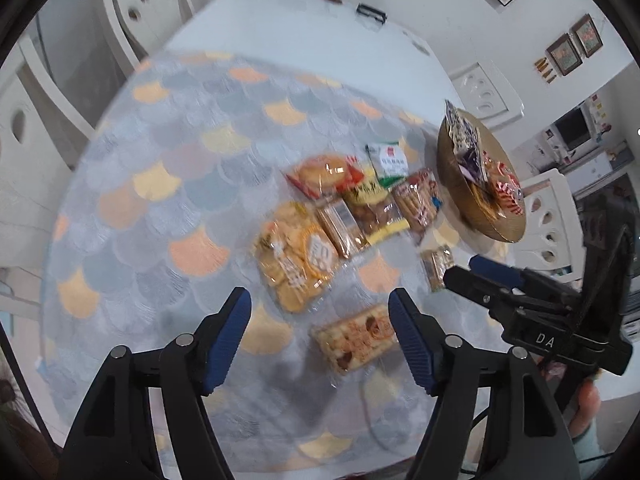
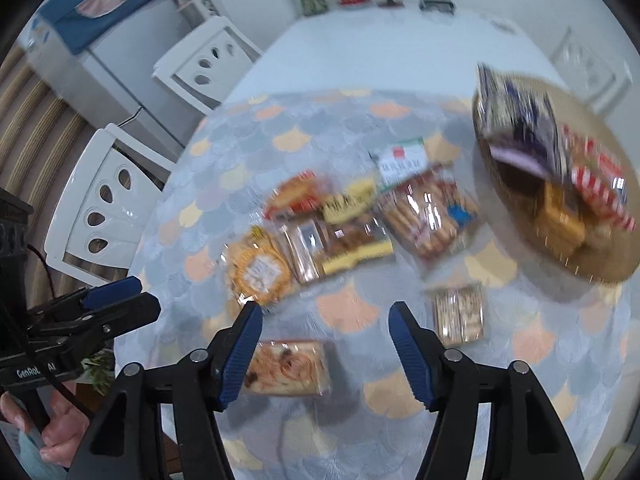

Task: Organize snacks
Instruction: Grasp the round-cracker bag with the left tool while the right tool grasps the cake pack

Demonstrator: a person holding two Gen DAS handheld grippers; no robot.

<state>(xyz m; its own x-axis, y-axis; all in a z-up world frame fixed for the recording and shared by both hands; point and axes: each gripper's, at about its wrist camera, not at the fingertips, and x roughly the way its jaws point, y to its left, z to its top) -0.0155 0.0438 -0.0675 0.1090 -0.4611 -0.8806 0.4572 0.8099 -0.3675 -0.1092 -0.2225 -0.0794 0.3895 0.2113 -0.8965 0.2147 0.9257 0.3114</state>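
Several snack packs lie in a cluster (image 1: 340, 208) on the scale-patterned tablecloth (image 1: 160, 200); the cluster also shows in the right wrist view (image 2: 340, 224). A gold tray (image 1: 452, 184) at the right holds a few packs; it shows in the right wrist view too (image 2: 608, 264). A nut-bar pack (image 1: 352, 340) lies just ahead of my left gripper (image 1: 320, 316), which is open and empty above the cloth. My right gripper (image 2: 326, 328) is open and empty above the same pack (image 2: 288, 368). A small cracker pack (image 2: 460, 314) lies to its right.
White chairs (image 1: 132, 8) stand around the table. The far half of the table (image 1: 300, 24) is bare white with small items at its back edge. The right gripper shows in the left wrist view (image 1: 480, 276); the left gripper shows in the right wrist view (image 2: 120, 300).
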